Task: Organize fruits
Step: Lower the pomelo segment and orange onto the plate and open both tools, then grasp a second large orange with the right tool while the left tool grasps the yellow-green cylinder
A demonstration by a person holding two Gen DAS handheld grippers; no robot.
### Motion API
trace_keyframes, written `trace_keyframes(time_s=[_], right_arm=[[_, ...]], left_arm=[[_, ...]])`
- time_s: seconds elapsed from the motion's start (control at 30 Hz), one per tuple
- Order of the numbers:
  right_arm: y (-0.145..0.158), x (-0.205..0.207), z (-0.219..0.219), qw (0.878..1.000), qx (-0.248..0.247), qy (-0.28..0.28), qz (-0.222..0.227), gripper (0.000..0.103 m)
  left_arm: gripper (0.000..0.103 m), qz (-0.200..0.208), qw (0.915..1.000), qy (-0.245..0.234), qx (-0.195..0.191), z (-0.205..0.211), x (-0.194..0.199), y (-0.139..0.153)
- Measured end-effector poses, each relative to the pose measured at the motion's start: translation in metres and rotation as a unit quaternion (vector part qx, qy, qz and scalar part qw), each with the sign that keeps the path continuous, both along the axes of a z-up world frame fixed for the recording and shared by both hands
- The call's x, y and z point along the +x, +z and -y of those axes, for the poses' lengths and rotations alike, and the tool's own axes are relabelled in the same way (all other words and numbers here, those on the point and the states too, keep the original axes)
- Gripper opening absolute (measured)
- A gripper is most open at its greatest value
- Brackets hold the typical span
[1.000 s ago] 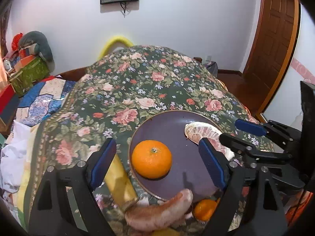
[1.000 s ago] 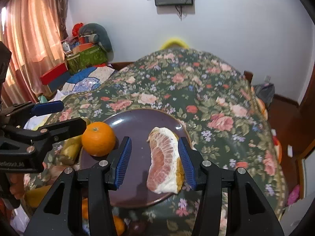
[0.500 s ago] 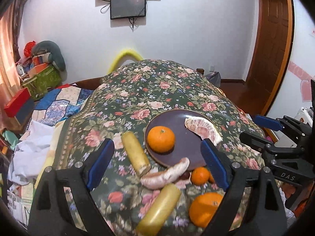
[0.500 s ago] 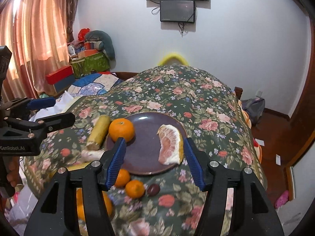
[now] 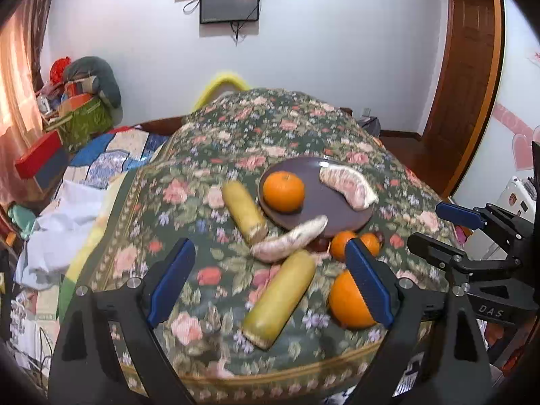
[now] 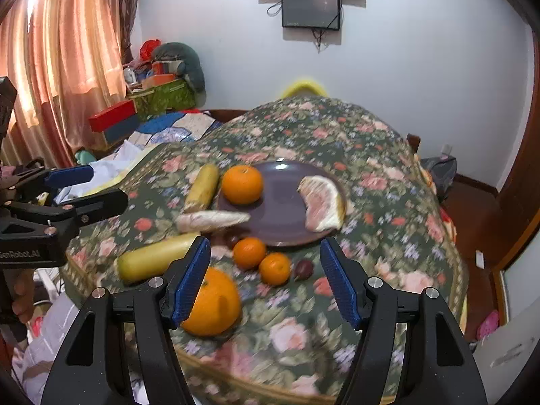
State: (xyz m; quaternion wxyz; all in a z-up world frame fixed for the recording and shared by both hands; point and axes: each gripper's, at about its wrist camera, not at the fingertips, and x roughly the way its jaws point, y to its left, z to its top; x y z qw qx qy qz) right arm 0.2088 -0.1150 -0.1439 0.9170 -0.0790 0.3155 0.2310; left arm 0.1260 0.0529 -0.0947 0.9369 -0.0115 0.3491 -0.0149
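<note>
A dark purple plate on the floral table holds an orange and a peeled pomelo wedge. A pale sweet potato leans on the plate's near rim. Two yellow-green cylindrical fruits, two small tangerines, a dark small fruit and a large orange lie on the cloth. My left gripper and right gripper are open, empty, pulled back over the near table edge.
The round table with the floral cloth drops off at its near edge. A bed with quilts and boxes is to the left. A wooden door is at the right. A screen hangs on the far wall.
Both grippers have pulled back and up from the plate, leaving the orange and pomelo wedge on it. More of the table and loose fruits have come into view.
</note>
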Motion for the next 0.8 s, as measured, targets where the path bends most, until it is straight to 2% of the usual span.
trace_keyframes(time_s=[0.27, 0.43, 0.47, 0.53, 0.67, 0.8], right_arm=[[-0.026, -0.015, -0.019, 0.999, -0.009, 0.015, -0.026, 0.064], [-0.043, -0.011, -0.026, 0.998, 0.003, 0.017, -0.066, 0.064], [-0.047, -0.010, -0.028, 0.997, 0.001, 0.017, -0.073, 0.065], [-0.050, -0.010, -0.029, 0.997, 0.006, 0.019, -0.079, 0.073], [-0.054, -0.007, -0.034, 0.996, 0.000, 0.023, -0.090, 0.074], [-0.059, -0.007, -0.042, 0.995, -0.009, 0.028, -0.094, 0.074]], left_arm=[[0.091, -0.025, 0.9997, 0.002, 0.002, -0.010, -0.019, -0.029], [0.091, -0.034, 0.9994, -0.008, 0.004, -0.013, -0.023, -0.044], [0.091, -0.036, 0.9993, -0.009, 0.003, -0.014, -0.023, -0.047], [0.091, -0.040, 0.9991, -0.014, -0.003, -0.016, -0.021, -0.054], [0.091, -0.044, 0.9988, -0.015, -0.012, -0.020, -0.014, -0.067], [0.078, -0.055, 0.9980, -0.024, -0.020, -0.022, -0.007, -0.074]])
